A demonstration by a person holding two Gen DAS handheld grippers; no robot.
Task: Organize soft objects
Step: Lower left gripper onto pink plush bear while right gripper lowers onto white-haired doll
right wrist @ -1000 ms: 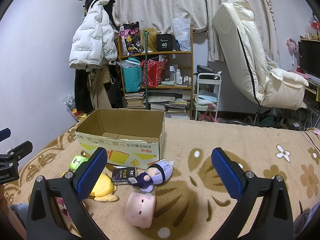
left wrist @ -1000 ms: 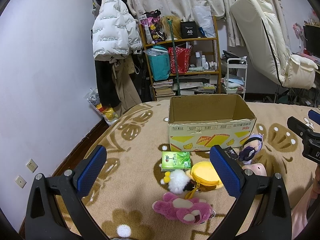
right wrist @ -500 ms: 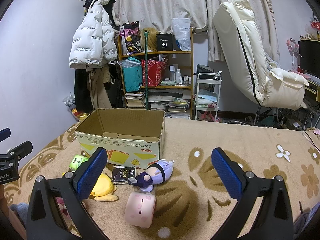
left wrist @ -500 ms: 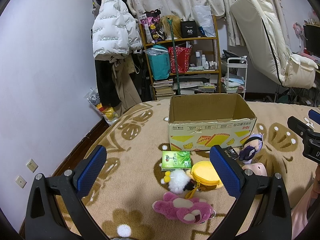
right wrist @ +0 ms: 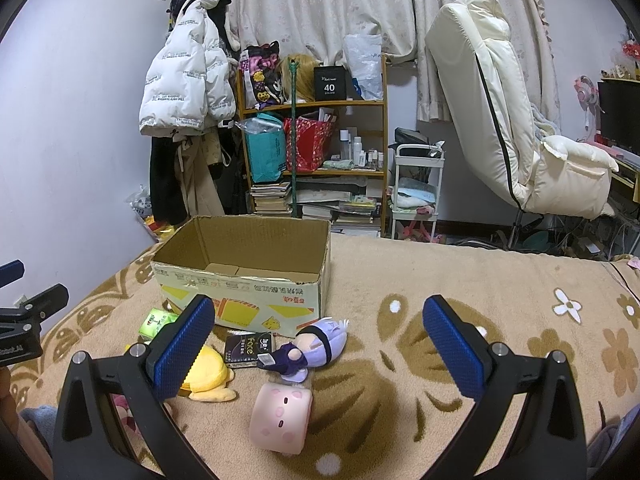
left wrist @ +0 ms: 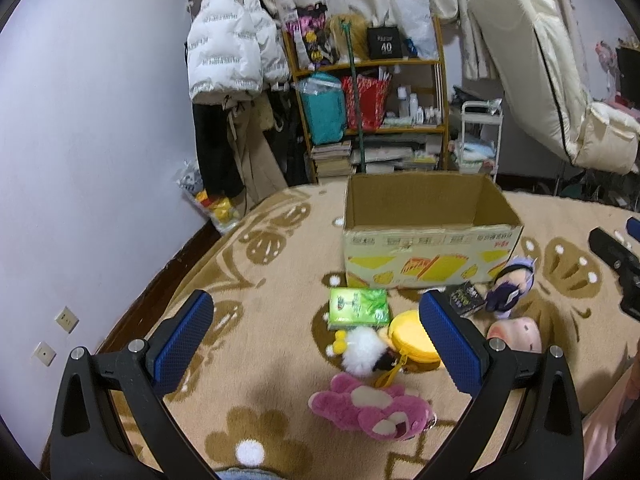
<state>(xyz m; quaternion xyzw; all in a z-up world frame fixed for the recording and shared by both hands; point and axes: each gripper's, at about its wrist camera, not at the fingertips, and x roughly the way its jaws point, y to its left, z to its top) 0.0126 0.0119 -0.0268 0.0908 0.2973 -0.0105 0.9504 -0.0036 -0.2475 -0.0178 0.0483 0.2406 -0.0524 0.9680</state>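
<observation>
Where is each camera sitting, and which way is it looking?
Left wrist: on the left tongs, looking past their open blue pads at the pink plush and cardboard box.
Right wrist: on the right tongs, open, facing the purple doll.
Both views share the box, doll and shelf.

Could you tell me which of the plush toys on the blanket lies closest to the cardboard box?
The purple-haired doll, lying just off the cardboard box front corner; the pink cube plush, yellow plush and pink bear lie farther out.
</observation>
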